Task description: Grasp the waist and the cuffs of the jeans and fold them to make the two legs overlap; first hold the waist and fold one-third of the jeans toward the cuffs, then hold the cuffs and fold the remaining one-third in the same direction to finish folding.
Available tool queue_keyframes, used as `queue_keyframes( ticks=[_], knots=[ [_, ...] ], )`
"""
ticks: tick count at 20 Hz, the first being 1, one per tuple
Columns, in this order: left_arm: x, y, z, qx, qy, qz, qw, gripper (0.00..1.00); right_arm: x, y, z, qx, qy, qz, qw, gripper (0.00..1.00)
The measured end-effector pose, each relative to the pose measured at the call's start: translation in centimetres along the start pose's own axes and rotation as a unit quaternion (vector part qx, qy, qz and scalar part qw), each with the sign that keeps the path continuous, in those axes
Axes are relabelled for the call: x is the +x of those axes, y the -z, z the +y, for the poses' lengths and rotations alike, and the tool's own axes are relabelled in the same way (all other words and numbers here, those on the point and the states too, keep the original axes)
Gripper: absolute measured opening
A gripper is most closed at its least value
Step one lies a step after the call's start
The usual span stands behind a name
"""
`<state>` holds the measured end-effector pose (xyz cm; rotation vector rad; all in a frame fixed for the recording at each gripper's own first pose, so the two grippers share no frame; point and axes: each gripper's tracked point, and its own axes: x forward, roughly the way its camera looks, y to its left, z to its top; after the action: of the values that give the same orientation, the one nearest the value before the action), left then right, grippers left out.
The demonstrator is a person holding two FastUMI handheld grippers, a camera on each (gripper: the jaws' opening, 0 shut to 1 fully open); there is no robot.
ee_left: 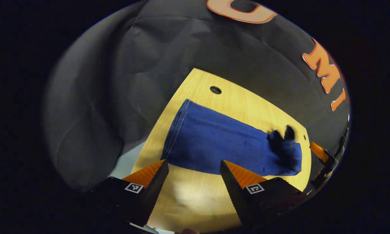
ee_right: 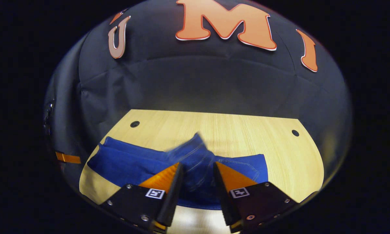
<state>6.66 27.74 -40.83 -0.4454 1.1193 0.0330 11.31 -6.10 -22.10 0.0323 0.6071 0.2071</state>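
Black cloth hangs behind a pale wooden table (ee_right: 233,130), and on that table lie the blue jeans (ee_left: 214,139), stretched long across the board. In the left gripper view the legs already look laid one over the other, hemmed cuffs (ee_left: 178,126) at the near-left end, while the far end is bunched up and dark. So the leg overlap seems done, and the thirds are what is under way or still left. Over to the right gripper (ee_right: 198,172): its jaws are partly spread with a blurred hump of denim (ee_right: 195,152) rising between them, at what may be the waist end. Whether both fingers actually press the fabric, I can't tell from this blur. The left gripper (ee_left: 193,167) hangs above bare table just short of the jeans' near edge, jaws wide apart, holding nothing, tilted down toward the cloth.
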Motion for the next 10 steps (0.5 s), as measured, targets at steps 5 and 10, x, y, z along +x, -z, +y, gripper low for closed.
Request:
queue_keyframes(
  ticks=[5,10],
  knots=[
    [1.3,0.6,2.6,-0.076,0.012,0.047,0.996,0.98,-2.4,-1.2,-1.0,-0.008,0.021,-0.019,1.000,0.83],
    [4.3,0.6,6.1,-0.107,0.002,0.091,0.990,0.98,-5.4,-2.1,-2.4,-0.005,0.052,-0.042,0.998,0.90]
  ],
)
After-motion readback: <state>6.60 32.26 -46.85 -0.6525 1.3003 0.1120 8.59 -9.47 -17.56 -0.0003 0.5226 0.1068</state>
